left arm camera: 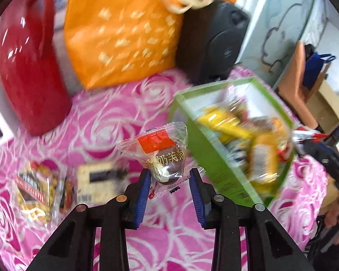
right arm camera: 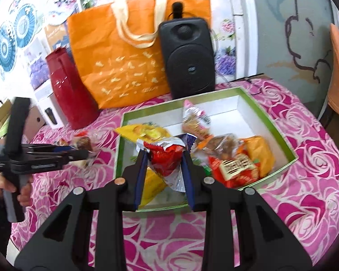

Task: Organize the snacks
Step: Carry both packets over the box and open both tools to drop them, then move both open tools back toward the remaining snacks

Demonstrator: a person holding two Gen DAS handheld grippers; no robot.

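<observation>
snacks (left arm camera: 165, 155) (right arm camera: 167, 158) beside green box (right arm camera: 280, 122), red jug (right arm camera: 67, 90) behind

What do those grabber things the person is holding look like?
Each hand-held gripper is black plastic with two straight fingers lined with ridged blue pads and round silver rivets at the joints. The left hand-held gripper and right hand-held gripper look alike. Seen from the side, the left one has a black pistol-style handle. No cables or sleeves are clearly visible.

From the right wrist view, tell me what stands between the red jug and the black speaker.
The orange tote bag stands between the red jug and the black speaker, along the back of the table.
</observation>
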